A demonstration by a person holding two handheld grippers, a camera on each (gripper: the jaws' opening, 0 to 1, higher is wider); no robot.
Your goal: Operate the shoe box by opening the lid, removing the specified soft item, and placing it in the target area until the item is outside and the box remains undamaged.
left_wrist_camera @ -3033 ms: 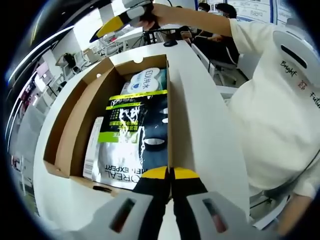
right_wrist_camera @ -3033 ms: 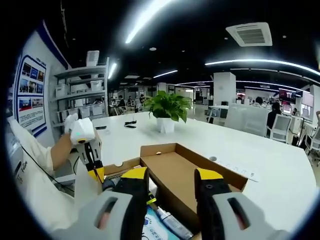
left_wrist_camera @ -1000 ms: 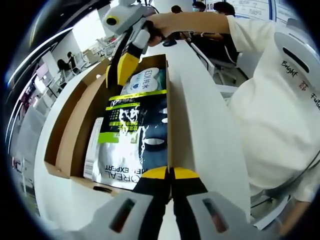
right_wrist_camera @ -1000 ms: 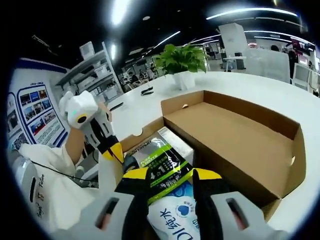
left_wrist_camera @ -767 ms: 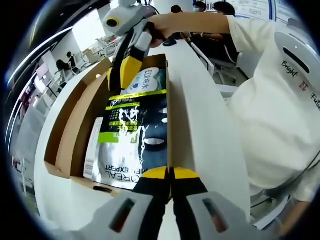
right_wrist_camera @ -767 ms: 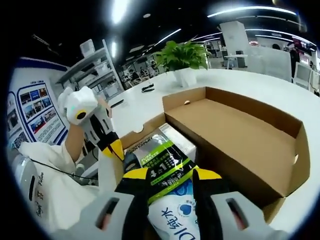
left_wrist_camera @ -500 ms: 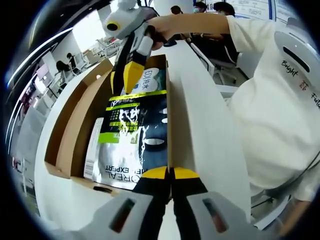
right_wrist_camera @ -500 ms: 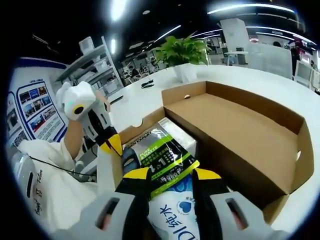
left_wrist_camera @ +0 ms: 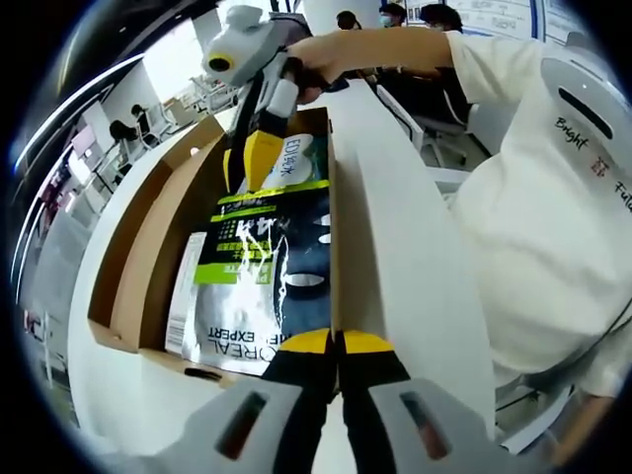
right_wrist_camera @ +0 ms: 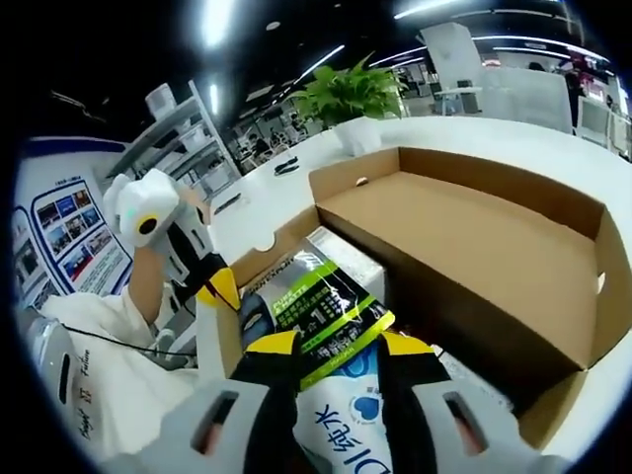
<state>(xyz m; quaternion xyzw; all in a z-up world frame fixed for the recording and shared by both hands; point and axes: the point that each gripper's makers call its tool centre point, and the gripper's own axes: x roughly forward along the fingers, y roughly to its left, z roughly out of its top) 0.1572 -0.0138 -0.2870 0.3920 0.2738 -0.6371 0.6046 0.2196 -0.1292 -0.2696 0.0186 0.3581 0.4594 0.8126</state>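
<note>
- Your shoe box sits on the white table with its lid folded fully open
- Your left gripper has its jaws pressed together on the box's near wall, at the rim
- Your right gripper is down inside the box with its jaws parted, straddling the white and blue soft pack; you cannot tell if they touch it
- The black and green pouch lies flat in the box, partly over the soft pack
</note>
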